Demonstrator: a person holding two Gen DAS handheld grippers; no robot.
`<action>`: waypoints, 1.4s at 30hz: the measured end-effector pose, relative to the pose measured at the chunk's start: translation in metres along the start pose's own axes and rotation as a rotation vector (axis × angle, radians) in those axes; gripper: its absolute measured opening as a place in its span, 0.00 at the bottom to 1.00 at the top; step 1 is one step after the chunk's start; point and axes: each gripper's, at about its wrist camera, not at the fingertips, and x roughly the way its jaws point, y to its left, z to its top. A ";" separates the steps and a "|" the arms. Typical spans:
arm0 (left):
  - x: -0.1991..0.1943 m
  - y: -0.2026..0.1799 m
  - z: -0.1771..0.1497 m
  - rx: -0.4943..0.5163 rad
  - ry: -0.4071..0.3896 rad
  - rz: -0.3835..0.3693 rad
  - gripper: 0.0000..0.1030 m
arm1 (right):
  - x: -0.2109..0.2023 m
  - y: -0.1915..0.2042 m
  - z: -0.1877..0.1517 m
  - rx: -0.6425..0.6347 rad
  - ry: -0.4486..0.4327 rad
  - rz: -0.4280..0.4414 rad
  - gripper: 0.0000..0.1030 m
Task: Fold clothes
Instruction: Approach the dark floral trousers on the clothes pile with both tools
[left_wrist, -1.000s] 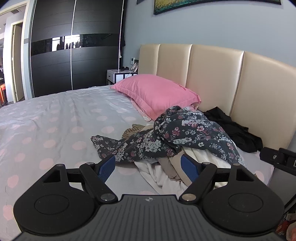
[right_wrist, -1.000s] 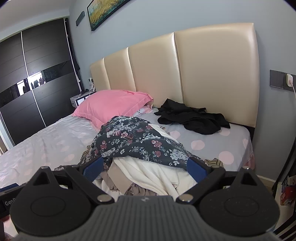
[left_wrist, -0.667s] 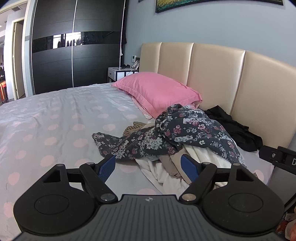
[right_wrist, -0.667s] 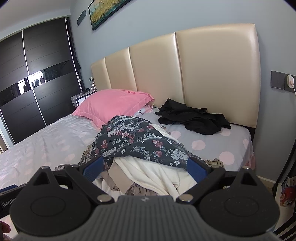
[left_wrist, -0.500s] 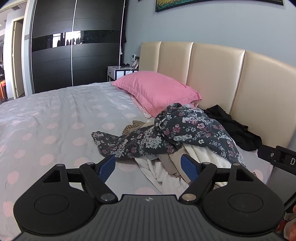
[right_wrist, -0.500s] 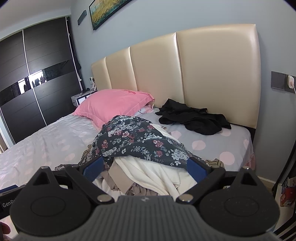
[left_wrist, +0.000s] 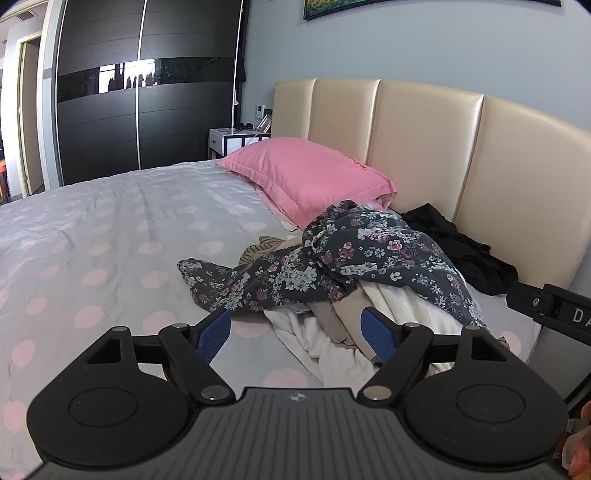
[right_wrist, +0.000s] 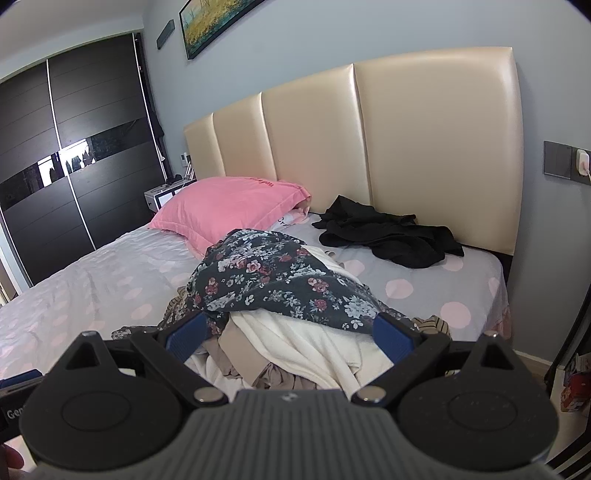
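A heap of clothes lies on the bed near the headboard. A dark floral garment (left_wrist: 354, 262) (right_wrist: 273, 280) lies on top of white cloth (left_wrist: 325, 343) (right_wrist: 295, 339) and beige cloth (left_wrist: 340, 317). A black garment (left_wrist: 461, 251) (right_wrist: 384, 236) lies apart by the headboard. My left gripper (left_wrist: 297, 334) is open and empty, just short of the heap's near edge. My right gripper (right_wrist: 288, 338) is open and empty, close above the heap's white cloth.
A pink pillow (left_wrist: 306, 173) (right_wrist: 229, 210) lies against the beige headboard (left_wrist: 424, 147). The bed sheet (left_wrist: 92, 236) is grey with pink dots. A dark wardrobe (left_wrist: 147, 92) and a white nightstand (left_wrist: 232, 140) stand beyond the bed. The right gripper's body (left_wrist: 554, 306) shows at the left view's right edge.
Both grippers have drifted only slightly; the views shift a little. The clothes have not moved and both grippers stay open.
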 end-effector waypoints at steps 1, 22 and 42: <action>0.000 0.000 0.000 0.002 -0.003 -0.005 0.75 | 0.000 0.000 0.000 0.000 0.000 0.000 0.95; 0.003 -0.004 0.000 0.023 0.046 -0.007 0.75 | 0.000 0.001 -0.001 -0.002 0.001 0.002 0.95; 0.007 -0.004 -0.003 0.022 0.075 -0.001 0.75 | 0.000 -0.001 0.000 0.000 0.001 0.002 0.95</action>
